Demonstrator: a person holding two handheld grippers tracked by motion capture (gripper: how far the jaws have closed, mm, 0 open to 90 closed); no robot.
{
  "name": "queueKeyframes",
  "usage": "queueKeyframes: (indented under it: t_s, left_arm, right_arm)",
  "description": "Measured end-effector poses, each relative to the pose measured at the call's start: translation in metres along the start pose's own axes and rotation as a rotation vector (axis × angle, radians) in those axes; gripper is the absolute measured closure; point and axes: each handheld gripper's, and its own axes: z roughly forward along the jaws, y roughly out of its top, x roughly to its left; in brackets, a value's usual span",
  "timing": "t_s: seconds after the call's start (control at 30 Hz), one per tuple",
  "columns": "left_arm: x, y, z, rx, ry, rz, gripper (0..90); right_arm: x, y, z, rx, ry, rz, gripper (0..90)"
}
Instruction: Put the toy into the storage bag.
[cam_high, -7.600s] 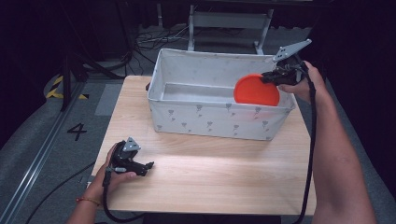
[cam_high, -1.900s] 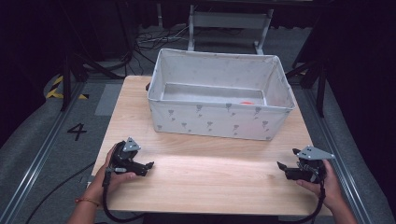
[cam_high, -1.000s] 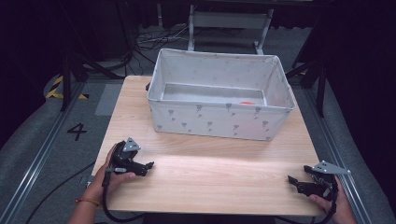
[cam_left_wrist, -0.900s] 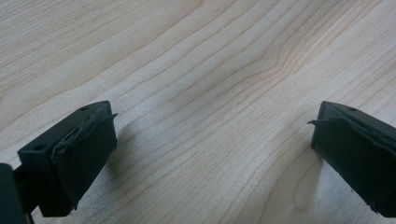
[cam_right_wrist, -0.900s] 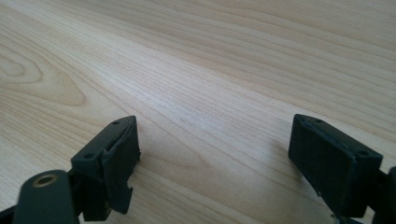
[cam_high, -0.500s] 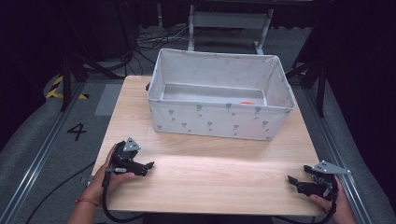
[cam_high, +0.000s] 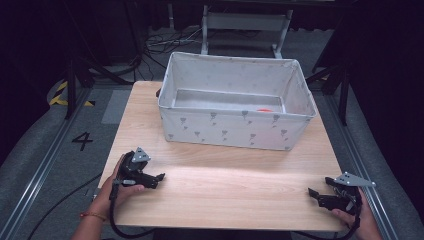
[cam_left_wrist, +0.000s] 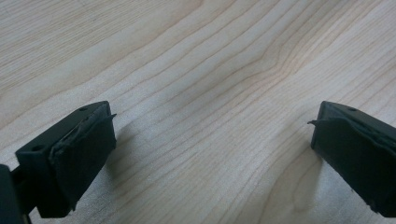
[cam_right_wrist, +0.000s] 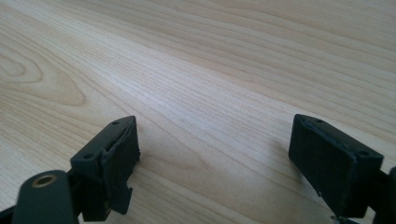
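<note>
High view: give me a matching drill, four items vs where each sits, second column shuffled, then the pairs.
Items:
1. fabric bin
2. orange item
3. left gripper
4. right gripper

Places:
A. near right corner of the table, jaws open on bare wood
B. far half of the table, standing open-topped
C. near left part of the table, jaws open on bare wood
D. on the bin floor, toward its right end

Pairs: 1-B, 2-D, 3-C, 4-A

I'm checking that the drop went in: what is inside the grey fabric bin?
Inside the grey patterned fabric bin, a sliver of a flat orange-red object lies on the floor, far right. The near wall covers the rest.
</note>
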Motion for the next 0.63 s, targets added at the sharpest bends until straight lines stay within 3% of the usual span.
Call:
queueKeyframes:
  t_s: [0.63]
  left_arm:
    - [-0.0002,-0.0001,0.0001,-0.001,0.0,-0.004,0.1]
  right_arm:
    - [-0.0002,0.0002,0.0003,0.0,0.001,0.0,16.2]
